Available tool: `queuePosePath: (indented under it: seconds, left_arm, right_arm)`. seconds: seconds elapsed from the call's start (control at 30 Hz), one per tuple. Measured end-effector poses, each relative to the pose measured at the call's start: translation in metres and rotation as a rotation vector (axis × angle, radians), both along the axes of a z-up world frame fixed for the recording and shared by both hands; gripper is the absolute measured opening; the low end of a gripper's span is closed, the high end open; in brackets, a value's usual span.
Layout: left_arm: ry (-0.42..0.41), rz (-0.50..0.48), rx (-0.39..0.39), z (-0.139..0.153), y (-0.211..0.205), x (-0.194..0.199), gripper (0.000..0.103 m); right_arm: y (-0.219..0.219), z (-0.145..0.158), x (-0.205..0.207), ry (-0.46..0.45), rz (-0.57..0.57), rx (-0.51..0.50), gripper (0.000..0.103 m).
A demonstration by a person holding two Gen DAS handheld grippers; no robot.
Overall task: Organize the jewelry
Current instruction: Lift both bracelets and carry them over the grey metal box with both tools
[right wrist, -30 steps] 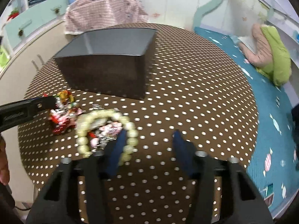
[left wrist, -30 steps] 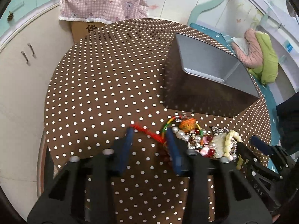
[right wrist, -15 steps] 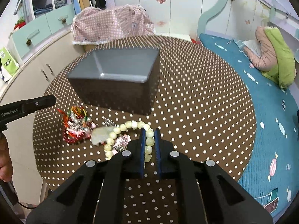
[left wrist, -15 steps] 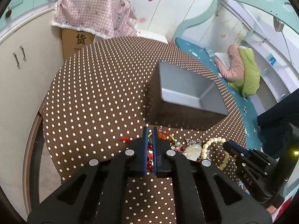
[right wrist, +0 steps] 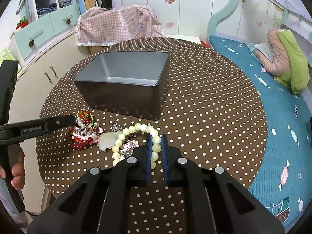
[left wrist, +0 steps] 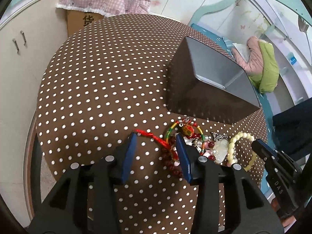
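Note:
A tangle of jewelry [left wrist: 195, 140] lies on the brown dotted round table [left wrist: 97, 78], in front of an empty grey box [left wrist: 195, 89]. My left gripper [left wrist: 156, 136] hangs over the pile's left edge, its jaws opening. A red cord [left wrist: 152, 136] lies loose between them and no pad presses on it. In the right wrist view, my right gripper [right wrist: 156, 136] is shut on the pale green bead bracelet [right wrist: 143, 127], which trails onto the table beside a jade pendant [right wrist: 108, 139]. The grey box [right wrist: 120, 95] stands behind it.
A cardboard box under a pink checked cloth [right wrist: 117, 27] stands behind the table, with cream cabinets [left wrist: 17, 58] to the left. A bed with a teal sheet [right wrist: 282, 126] and a pink and green jacket [right wrist: 286, 58] lies to the right. A person's hand [right wrist: 17, 167] holds the left gripper's handle.
My right gripper closed on the pale bead bracelet and stayed shut. My left gripper closed at the red cord, then opened again, and its view sank back toward the pile.

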State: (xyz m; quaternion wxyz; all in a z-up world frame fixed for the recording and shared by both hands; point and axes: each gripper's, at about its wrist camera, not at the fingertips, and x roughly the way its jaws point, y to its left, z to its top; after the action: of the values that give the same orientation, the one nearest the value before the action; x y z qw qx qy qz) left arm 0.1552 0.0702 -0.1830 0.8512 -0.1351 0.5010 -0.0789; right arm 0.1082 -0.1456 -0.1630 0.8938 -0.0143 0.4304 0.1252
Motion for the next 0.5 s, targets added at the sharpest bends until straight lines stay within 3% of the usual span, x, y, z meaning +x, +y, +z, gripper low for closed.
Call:
queuePosePath:
  seconds: [0.03, 0.13, 0.5]
  left_arm:
    - [-0.001, -0.014, 0.000, -0.001, -0.003, 0.002, 0.020]
    - [-0.019, -0.043, -0.002, -0.003, -0.011, 0.005, 0.006]
    - [-0.089, -0.050, -0.079, 0.023, 0.003, -0.007, 0.004]
  right_arm:
    - [0.000, -0.001, 0.000, 0.003, 0.001, -0.001, 0.009]
    - [0.002, -0.004, 0.001, 0.014, 0.003, -0.002, 0.008]
    - [-0.001, 0.008, 0.002, -0.014, -0.001, 0.011, 0.008]
